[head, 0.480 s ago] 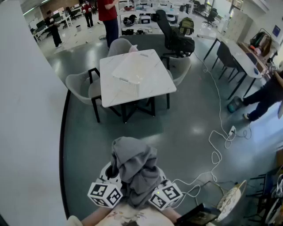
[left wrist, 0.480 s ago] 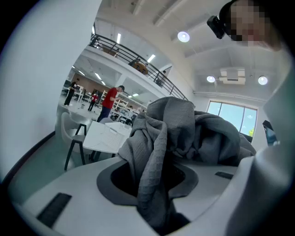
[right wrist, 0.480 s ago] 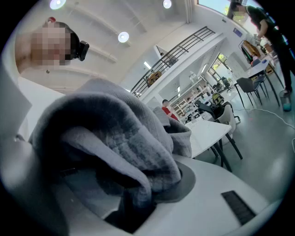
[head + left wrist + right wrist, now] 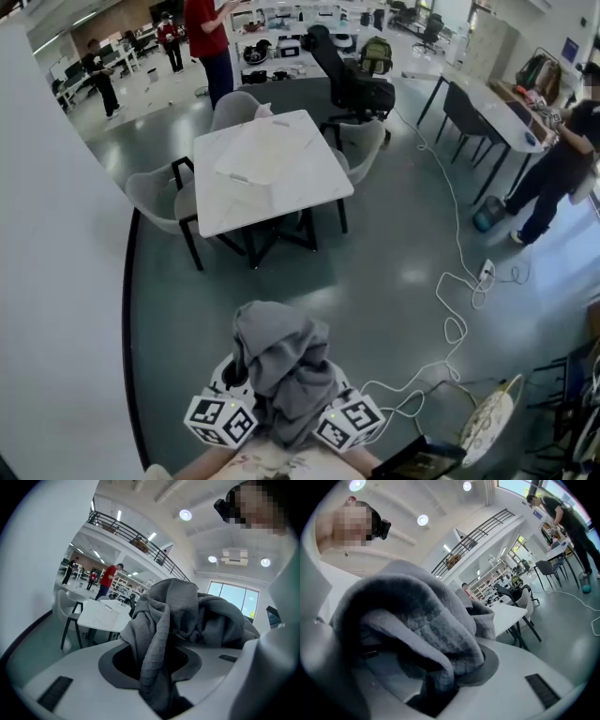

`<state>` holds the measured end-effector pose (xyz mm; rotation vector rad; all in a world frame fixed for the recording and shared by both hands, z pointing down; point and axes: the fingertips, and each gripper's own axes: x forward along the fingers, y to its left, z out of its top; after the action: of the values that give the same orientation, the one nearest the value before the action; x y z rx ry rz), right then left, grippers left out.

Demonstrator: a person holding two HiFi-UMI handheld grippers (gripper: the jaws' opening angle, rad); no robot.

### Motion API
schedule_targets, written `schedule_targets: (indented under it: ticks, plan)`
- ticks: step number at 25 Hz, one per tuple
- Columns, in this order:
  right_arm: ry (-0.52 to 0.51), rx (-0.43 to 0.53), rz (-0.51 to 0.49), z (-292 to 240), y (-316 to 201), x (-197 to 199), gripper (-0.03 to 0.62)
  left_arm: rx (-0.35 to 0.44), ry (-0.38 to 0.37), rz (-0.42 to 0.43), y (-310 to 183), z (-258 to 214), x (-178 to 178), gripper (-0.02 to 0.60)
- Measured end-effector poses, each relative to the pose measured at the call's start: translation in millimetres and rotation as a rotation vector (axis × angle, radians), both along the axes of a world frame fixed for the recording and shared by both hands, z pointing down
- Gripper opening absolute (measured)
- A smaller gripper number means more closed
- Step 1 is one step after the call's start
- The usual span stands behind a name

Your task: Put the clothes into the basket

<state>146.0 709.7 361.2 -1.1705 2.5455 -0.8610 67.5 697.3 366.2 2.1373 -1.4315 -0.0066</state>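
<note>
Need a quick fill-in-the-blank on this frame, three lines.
The left gripper and right gripper are shut on one ___ garment.
The basket sits on the ___.
Behind it stands a person in a ___ top.
Missing: grey; table; red.

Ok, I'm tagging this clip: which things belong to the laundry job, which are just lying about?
Job: grey garment, white basket, white table under it.
Lying about: grey chair, black office chair, white floor cable.
</note>
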Motion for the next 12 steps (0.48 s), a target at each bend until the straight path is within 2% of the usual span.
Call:
schedule_targets:
  ticks: [5, 12]
  plan:
    - [-0.035, -0.005, 0.023, -2, 7, 23, 0.120, 0.007, 0.010, 0.030, 4, -1, 24, 0.130]
    - [-0.026, -0.010, 0.065, 4, 12, 51, 0.121, -0.004, 0.026, 0.068, 6, 5, 53, 0.130]
